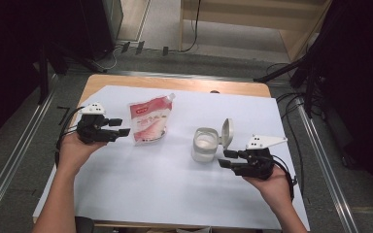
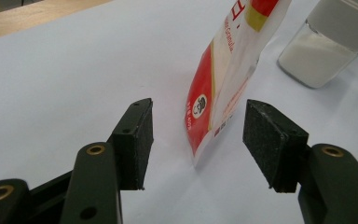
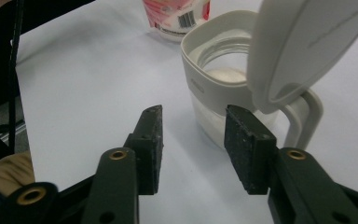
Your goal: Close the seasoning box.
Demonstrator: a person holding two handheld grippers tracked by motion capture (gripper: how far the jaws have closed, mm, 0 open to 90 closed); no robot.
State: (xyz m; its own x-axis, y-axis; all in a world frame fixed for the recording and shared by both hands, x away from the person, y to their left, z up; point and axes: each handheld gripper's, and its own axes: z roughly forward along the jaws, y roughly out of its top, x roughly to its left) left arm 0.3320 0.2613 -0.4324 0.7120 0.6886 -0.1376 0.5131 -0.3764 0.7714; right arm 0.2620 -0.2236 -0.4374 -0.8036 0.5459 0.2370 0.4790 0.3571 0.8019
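A red and white pouch [image 1: 148, 120] lies on the white sheet [image 1: 141, 189] left of centre, its spout toward the back. To its left my left gripper [image 1: 125, 127] is open, jaws pointing at the pouch; in the left gripper view the pouch [image 2: 223, 79] lies just beyond the open jaws. A clear jar [image 1: 205, 144] of white powder stands right of centre, its white flip lid [image 1: 227, 132] swung up. My right gripper [image 1: 224, 158] is open just right of the jar; in the right gripper view the jar [image 3: 223, 79] sits just past the jaws.
The white sheet covers a wooden table [image 1: 175, 85] whose bare strip shows at the back. Metal rails [image 1: 320, 160] run along both sides of the table. Dark stands and cables [image 1: 301, 73] crowd the floor behind and at the right.
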